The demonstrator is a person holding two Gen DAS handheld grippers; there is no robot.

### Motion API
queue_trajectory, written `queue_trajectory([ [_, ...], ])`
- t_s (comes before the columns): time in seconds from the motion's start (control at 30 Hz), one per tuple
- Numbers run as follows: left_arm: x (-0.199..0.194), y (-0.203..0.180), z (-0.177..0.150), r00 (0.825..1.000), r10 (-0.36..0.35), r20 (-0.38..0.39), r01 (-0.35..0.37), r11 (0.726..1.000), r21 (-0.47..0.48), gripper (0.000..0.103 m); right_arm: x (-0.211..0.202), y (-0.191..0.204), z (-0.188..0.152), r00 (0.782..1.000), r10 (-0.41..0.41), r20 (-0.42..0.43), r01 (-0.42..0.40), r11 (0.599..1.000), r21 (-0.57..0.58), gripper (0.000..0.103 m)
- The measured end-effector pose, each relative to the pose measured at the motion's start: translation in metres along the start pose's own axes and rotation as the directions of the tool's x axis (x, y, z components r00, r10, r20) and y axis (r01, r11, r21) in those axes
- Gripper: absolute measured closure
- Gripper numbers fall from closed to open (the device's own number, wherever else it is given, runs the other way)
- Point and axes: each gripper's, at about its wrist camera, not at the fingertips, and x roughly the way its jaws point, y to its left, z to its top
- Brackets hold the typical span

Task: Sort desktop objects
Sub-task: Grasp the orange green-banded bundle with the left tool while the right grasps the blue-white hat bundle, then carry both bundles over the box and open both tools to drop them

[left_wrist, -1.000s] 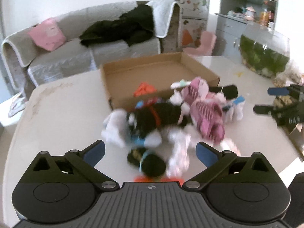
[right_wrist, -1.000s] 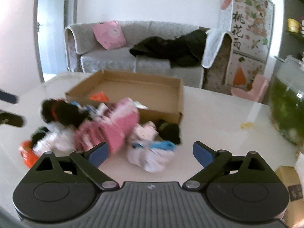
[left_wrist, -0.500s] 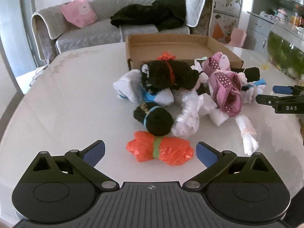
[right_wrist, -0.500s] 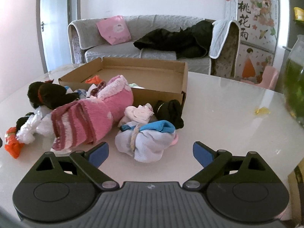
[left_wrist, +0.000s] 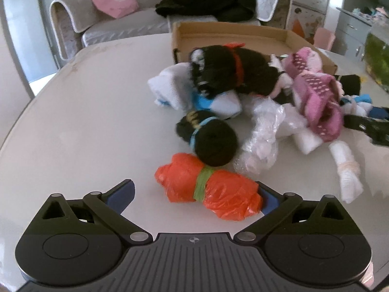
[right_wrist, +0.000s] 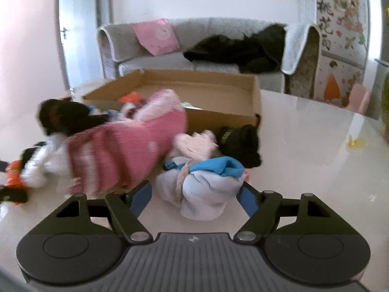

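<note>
A pile of rolled socks and bagged bundles lies on the white table in front of an open cardboard box. My left gripper is open, low over the table. An orange plastic bundle with a green band lies between its fingers, against the right pad and clear of the left one. My right gripper has its jaws closing around a pale blue sock bundle with a bright blue cuff; the pads do not visibly press on it. The right gripper also shows at the right edge of the left wrist view.
A black sock ball, a clear plastic bag, a black fuzzy bundle, a pink sock and a white roll crowd the pile. A sofa stands behind the table. A yellow scrap lies at the right.
Both grippers have sunk toward the table and closer to the pile. The orange bundle now lies between the left fingers. The right jaws have narrowed around the pale blue bundle.
</note>
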Motion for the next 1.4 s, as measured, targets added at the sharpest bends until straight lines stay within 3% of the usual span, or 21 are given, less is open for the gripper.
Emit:
queue_trajectory([
  [0.1, 0.000, 0.012, -0.001, 1.000, 0.016, -0.008, -0.016, 0.999, -0.031, 0.001, -0.015, 0.012, -0.008, 0.998, 0.056, -0.008, -0.056, 0.998, -0.025, 0.025],
  [0.2, 0.000, 0.020, 0.001, 1.000, 0.015, -0.010, -0.016, 0.999, -0.052, 0.001, -0.019, 0.015, -0.010, 0.999, 0.041, -0.003, -0.041, 0.998, -0.045, 0.021],
  [0.37, -0.001, 0.019, 0.000, 1.000, 0.010, -0.006, -0.010, 0.999, -0.038, 0.001, -0.001, 0.003, -0.003, 0.999, 0.041, -0.018, -0.041, 0.999, 0.021, 0.022],
  [0.6, 0.003, 0.020, 0.006, 1.000, 0.018, -0.002, -0.018, 0.998, -0.059, 0.001, 0.009, 0.005, -0.002, 0.997, 0.063, -0.050, -0.062, 0.998, 0.021, 0.051],
  [0.73, 0.004, 0.018, 0.007, 1.000, 0.028, 0.005, -0.027, 0.998, -0.062, 0.001, 0.003, 0.008, -0.006, 0.997, 0.060, -0.049, -0.059, 0.998, 0.012, 0.052],
  [0.9, -0.003, 0.018, 0.007, 1.000, 0.009, 0.023, -0.008, 0.999, -0.046, 0.026, -0.001, 0.011, -0.010, 0.997, 0.059, -0.048, -0.058, 0.998, 0.024, 0.053],
  [1.4, -0.020, 0.023, 0.003, 0.999, -0.026, 0.036, 0.027, 0.999, -0.039, 0.035, -0.005, 0.009, -0.009, 0.998, 0.063, -0.027, -0.061, 0.997, 0.046, 0.055],
])
